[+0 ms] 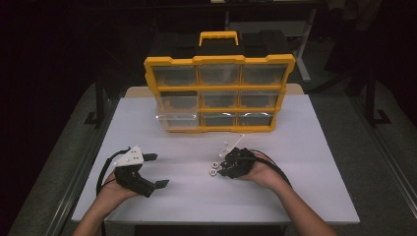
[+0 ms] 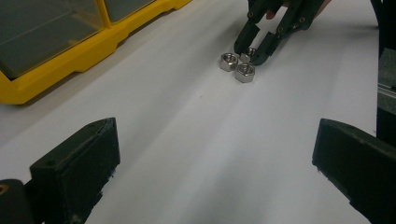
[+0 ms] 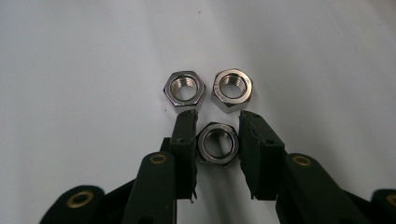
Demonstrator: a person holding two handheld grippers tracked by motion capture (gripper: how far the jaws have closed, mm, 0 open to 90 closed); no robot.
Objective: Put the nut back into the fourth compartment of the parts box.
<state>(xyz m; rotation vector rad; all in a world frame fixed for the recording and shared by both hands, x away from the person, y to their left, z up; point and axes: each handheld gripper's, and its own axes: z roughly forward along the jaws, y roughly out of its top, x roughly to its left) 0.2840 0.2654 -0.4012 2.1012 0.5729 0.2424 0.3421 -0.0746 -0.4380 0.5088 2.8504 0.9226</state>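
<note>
My right gripper [image 3: 215,135] has its jaws around the nearest nut [image 3: 217,143] but not clearly clamped, and my left gripper [image 1: 153,170] waits wide apart, so I fear the jaw tips push the two nuts [image 3: 185,88] just ahead.

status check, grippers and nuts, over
Right gripper jaws around the near nut, a slight gap on one side. Left gripper open, idle on the table. Two more nuts just past the jaws, crowding the pick.
</note>
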